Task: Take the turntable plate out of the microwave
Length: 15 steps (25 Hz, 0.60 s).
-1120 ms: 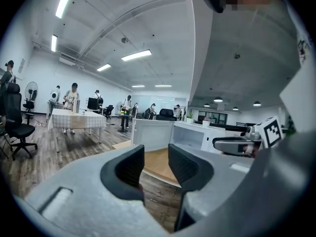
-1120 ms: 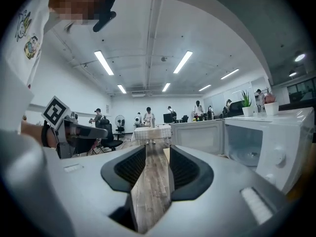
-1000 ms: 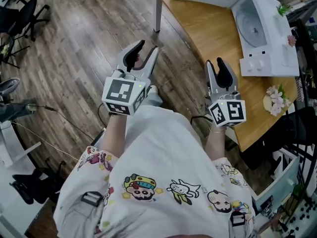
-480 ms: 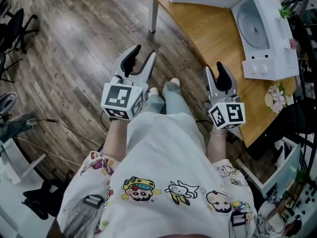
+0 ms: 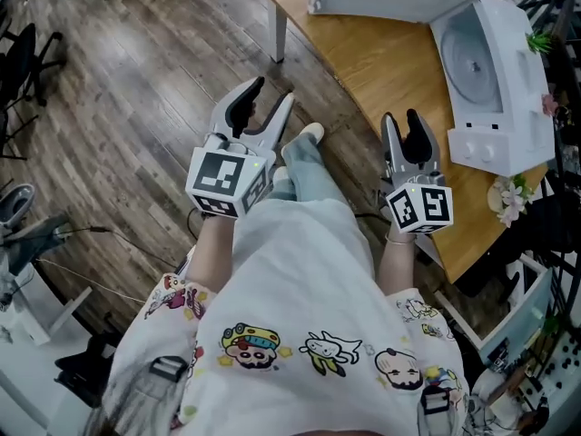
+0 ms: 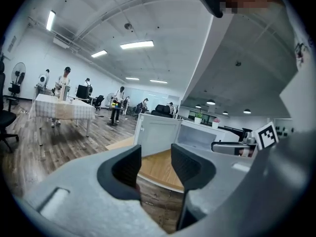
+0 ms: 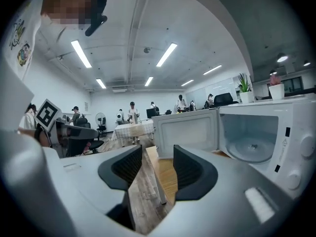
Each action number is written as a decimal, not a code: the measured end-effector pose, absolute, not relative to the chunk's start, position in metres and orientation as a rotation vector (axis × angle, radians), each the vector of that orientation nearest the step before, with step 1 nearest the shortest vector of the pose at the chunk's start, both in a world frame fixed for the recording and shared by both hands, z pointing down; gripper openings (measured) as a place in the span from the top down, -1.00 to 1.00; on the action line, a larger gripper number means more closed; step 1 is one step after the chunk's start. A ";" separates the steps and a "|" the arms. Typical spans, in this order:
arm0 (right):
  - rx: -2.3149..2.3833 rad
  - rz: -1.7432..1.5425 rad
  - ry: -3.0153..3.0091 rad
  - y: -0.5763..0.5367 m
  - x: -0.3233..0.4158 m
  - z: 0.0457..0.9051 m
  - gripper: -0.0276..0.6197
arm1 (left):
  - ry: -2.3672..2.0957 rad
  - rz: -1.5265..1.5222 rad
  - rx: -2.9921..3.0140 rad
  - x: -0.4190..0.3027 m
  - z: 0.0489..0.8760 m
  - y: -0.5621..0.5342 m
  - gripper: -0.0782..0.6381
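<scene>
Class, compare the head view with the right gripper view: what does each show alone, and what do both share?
Head view only: the person's blue jeans, white shoe and the black-and-white marker cube on the right gripper. Right gripper view only: long ceiling lights, distant people, a cloth-covered table. Both: the open white microwave, its round glass turntable plate inside, the wooden table, and that gripper's jaws, just opening wider, nothing between them.

Bright ceiling strip lights [image 7: 81, 53], fisheye edges — sharp

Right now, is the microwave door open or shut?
Open: the door stands swung out from the microwave, and the turntable plate lies visible inside the cavity.
</scene>
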State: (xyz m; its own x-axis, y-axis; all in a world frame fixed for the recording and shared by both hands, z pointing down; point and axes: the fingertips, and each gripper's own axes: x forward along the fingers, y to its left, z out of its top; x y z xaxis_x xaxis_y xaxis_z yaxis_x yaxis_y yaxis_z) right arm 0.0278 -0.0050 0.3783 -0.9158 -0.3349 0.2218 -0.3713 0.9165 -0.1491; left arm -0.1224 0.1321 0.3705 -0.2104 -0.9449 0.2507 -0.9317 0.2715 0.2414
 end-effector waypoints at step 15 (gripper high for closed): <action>0.880 0.300 -2.870 -0.141 0.022 0.354 0.31 | -2.019 -0.008 2.032 -0.152 0.326 -0.055 0.27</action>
State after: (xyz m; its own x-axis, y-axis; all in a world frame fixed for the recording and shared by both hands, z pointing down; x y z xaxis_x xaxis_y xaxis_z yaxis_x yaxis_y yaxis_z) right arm 0.0222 -0.1414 0.3535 -0.8225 -0.5408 0.1761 -0.5655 0.8106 -0.1519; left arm -0.1521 -0.0549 0.3261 0.0251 -0.9817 0.1889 -0.9801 0.0130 0.1980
